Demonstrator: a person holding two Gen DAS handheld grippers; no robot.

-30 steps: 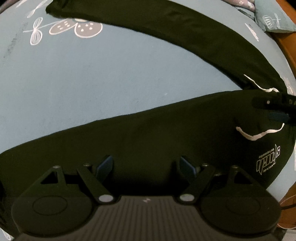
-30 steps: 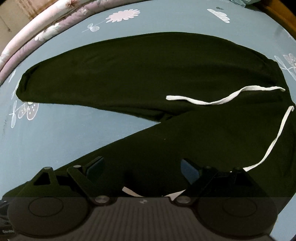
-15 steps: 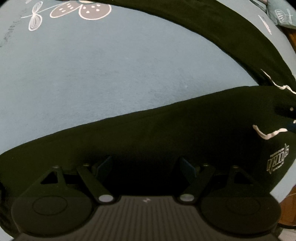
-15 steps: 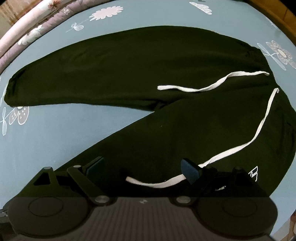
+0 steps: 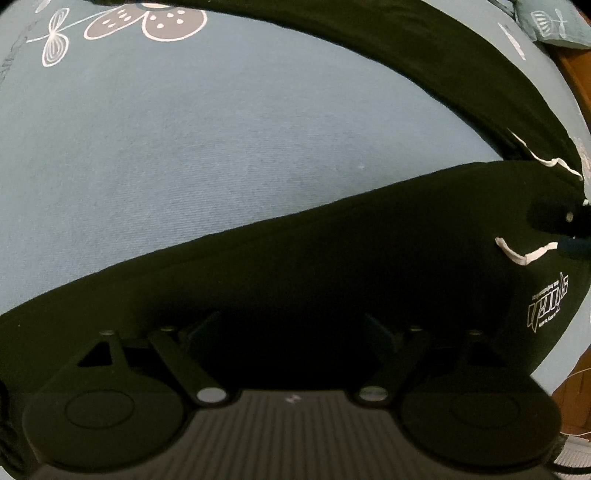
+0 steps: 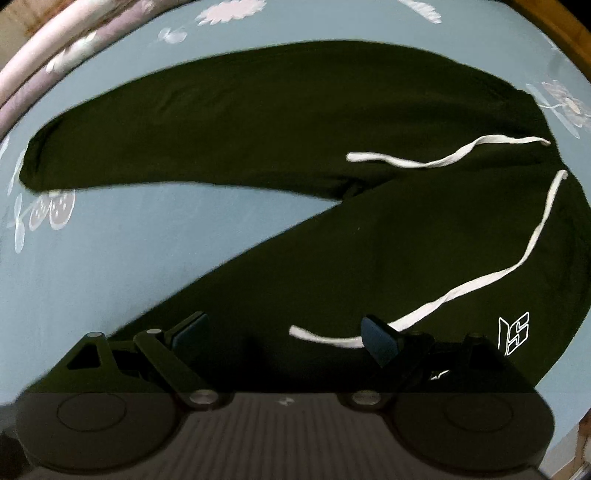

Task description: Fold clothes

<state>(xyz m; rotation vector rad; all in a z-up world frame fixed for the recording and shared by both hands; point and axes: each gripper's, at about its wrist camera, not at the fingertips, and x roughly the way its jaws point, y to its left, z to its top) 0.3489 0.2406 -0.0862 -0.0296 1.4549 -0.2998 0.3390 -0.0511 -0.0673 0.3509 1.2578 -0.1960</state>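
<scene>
Black sweatpants (image 6: pixel 295 122) lie flat on a blue bedsheet (image 5: pixel 184 147), legs spread in a V and waist to the right. Two white drawstrings (image 6: pixel 532 243) trail across the waist and near leg. A white logo (image 6: pixel 513 332) marks the near hip. My left gripper (image 5: pixel 291 326) hovers over the near leg (image 5: pixel 332 266); its jaws are opening and grip nothing. My right gripper (image 6: pixel 284 328) stands open above the near leg close to the waist. One drawstring end lies on the cloth below its fingers, ungripped.
The sheet carries white flower prints (image 5: pixel 144 18). A rolled pink and purple quilt (image 6: pixel 55 48) borders the far left of the bed. A wooden bed frame (image 6: pixel 554 22) runs along the right side, with a blue pillow (image 5: pixel 550 22) near it.
My right gripper has shifted towards the waist, so the logo and the drawstring end have come into its view. The left gripper's fingers stand slightly wider apart. The pants have not moved.
</scene>
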